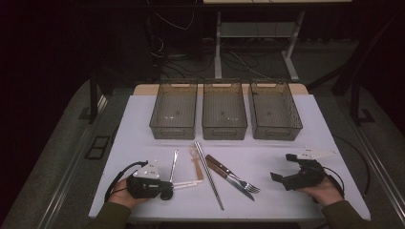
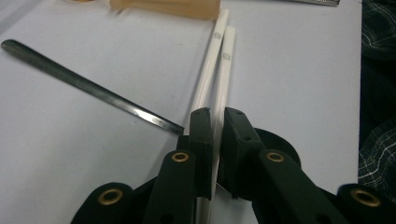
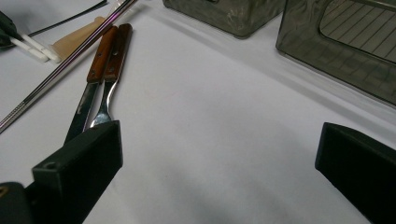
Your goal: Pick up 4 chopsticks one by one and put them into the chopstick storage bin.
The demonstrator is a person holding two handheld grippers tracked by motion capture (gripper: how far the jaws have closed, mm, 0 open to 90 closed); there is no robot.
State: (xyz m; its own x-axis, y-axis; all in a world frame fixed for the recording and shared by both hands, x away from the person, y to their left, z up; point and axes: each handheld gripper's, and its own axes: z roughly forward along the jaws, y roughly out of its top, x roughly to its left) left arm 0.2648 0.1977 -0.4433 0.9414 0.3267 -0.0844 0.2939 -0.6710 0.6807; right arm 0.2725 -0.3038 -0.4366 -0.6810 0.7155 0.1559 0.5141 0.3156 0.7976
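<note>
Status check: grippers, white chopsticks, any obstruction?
Left gripper shut on pair of white plastic chopsticks, flat on table. Right gripper open, empty. Slim dark metal utensil handle lies beside the grip.

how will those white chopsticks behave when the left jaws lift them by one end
The white chopsticks look thin, smooth and rigid, so probably light and stiff. The left gripper pinches one near its end, so the long free length may droop or pivot. The second, lying loose alongside, likely stays behind.
</note>
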